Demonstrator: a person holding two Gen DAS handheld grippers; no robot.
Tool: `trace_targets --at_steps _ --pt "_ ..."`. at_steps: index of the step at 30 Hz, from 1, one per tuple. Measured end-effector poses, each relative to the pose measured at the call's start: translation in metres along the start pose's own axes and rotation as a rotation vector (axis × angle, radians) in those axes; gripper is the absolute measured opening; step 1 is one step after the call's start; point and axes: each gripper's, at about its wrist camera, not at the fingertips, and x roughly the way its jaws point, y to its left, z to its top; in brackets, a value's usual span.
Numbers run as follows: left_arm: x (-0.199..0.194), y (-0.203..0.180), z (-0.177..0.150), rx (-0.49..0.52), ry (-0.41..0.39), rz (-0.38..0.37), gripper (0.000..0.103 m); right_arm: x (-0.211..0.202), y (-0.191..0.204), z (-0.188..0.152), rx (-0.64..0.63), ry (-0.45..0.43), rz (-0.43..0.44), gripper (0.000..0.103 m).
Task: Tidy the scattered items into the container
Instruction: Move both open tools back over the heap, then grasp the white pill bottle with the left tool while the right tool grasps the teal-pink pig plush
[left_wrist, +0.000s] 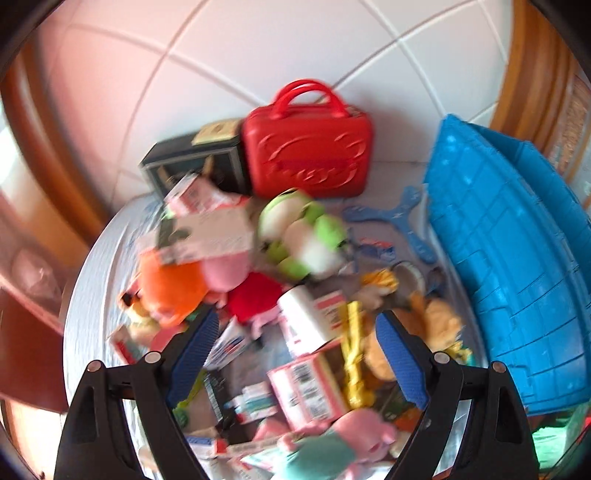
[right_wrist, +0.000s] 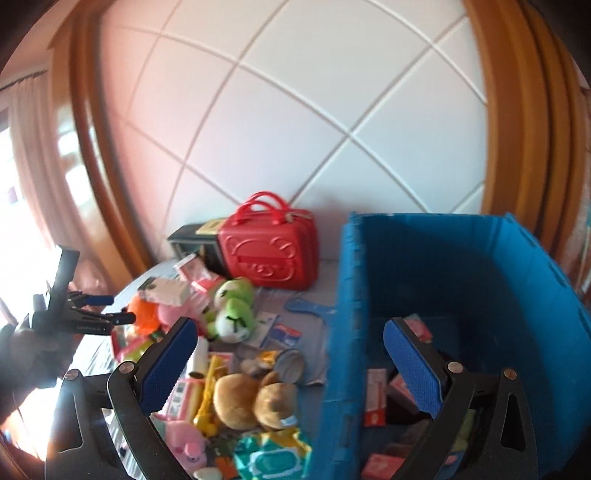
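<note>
A: Where's the left gripper (left_wrist: 295, 354)?
B: Spread, empty, over the pile's left side; the white carton (left_wrist: 310, 321) lies just ahead between its fingers, upright-ish.
A: The right gripper (right_wrist: 291, 362)?
B: Also spread, empty, straddling the blue container (right_wrist: 461, 280) wall at the bed's (right_wrist: 310, 321) right edge. Quilted wall (right_wrist: 295, 110) behind.

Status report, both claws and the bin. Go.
Left claw open, empty, over toy pile. Right claw open, empty, straddling blue bin wall. Bin partly filled. Nothing blocking.
</note>
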Motion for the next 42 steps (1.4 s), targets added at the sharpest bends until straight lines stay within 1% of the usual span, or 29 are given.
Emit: trace_targets --at_steps 3,7,13,17,20,22,27,30,32,34,37,39,42 --pt "-0.002 0.045 -0.024 -0.035 0.021 0.022 0.088 0.016 0.040 -0.010 -0.052 0.037 0.044 0.102" --pt "-0.003 0.100 -0.053 -0.043 0.039 0.044 0.088 0.039 0.100 -0.036 -0.110 0.103 0.089 0.102" --pt "0.008 0.178 -0.102 -0.056 0.096 0.045 0.088 0.078 0.179 -0.086 -0.119 0.197 0.131 0.102" --pt "0.027 0.216 -0.134 -0.064 0.151 0.041 0.087 0.103 0.221 -0.124 -0.121 0.271 0.136 0.102" --pt "0.042 0.236 -0.160 -0.066 0.195 0.029 0.087 0.122 0.248 -0.155 -0.124 0.321 0.138 0.102" --pt "0.050 0.246 -0.175 -0.066 0.220 0.019 0.087 0.137 0.264 -0.176 -0.131 0.366 0.128 0.102" --pt "0.070 0.261 -0.214 -0.068 0.293 -0.005 0.087 0.161 0.293 -0.216 -0.158 0.444 0.115 0.102" --pt "0.078 0.264 -0.237 -0.071 0.338 -0.019 0.087 0.177 0.303 -0.236 -0.171 0.486 0.107 0.102" --pt "0.081 0.260 -0.251 -0.050 0.358 -0.025 0.087 0.186 0.307 -0.244 -0.194 0.508 0.101 0.102" --pt "0.083 0.254 -0.262 -0.002 0.365 -0.026 0.087 0.194 0.310 -0.251 -0.217 0.525 0.099 0.102" --pt "0.089 0.246 -0.276 0.099 0.371 -0.021 0.087 0.205 0.309 -0.257 -0.226 0.543 0.092 0.102" --pt "0.093 0.244 -0.283 0.159 0.361 -0.022 0.087 0.210 0.308 -0.259 -0.227 0.545 0.087 0.103" --pt "0.099 0.239 -0.289 0.271 0.328 -0.045 0.087 0.217 0.306 -0.262 -0.241 0.552 0.077 0.103"
